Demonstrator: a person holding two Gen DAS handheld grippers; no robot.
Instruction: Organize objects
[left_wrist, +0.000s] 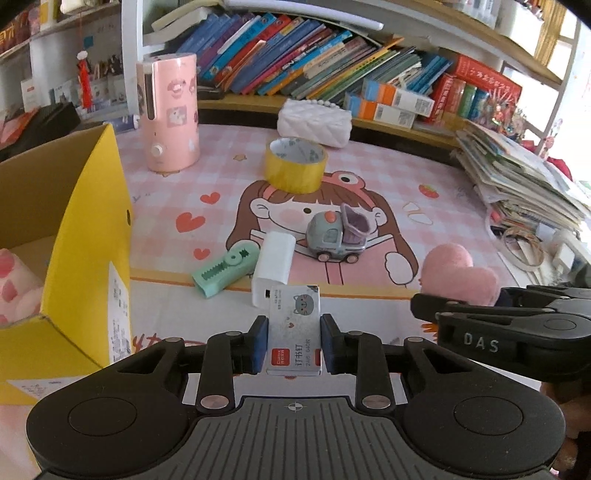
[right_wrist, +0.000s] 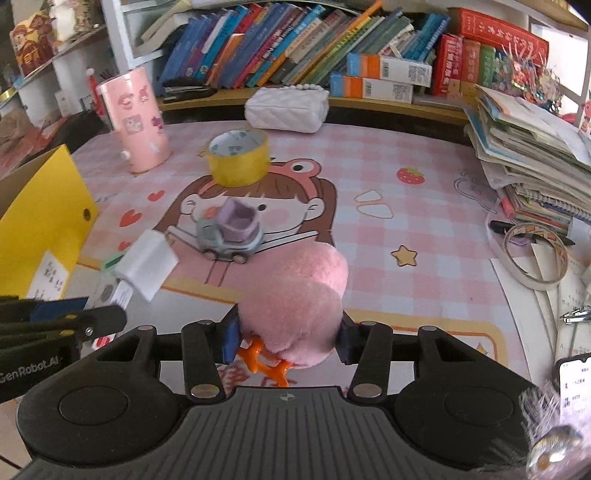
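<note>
My left gripper (left_wrist: 294, 341) is shut on a small box of staples (left_wrist: 293, 328) with a cat picture, held just above the desk mat. My right gripper (right_wrist: 288, 338) is shut on a pink plush toy (right_wrist: 295, 302) with orange feet; the same plush toy (left_wrist: 458, 273) shows at the right of the left wrist view. On the mat lie a white charger block (left_wrist: 273, 264), a green clip-like tool (left_wrist: 225, 271), a grey-and-purple toy truck (left_wrist: 338, 234) and a yellow tape roll (left_wrist: 295, 164). An open yellow box (left_wrist: 74, 258) stands at the left.
A pink cylinder appliance (left_wrist: 171, 110) and a white quilted pouch (left_wrist: 314, 123) stand at the back, before a shelf of books (left_wrist: 295, 59). A pile of papers (left_wrist: 524, 173) and a tape ring (right_wrist: 535, 258) crowd the right side. A phone (right_wrist: 576, 384) lies near right.
</note>
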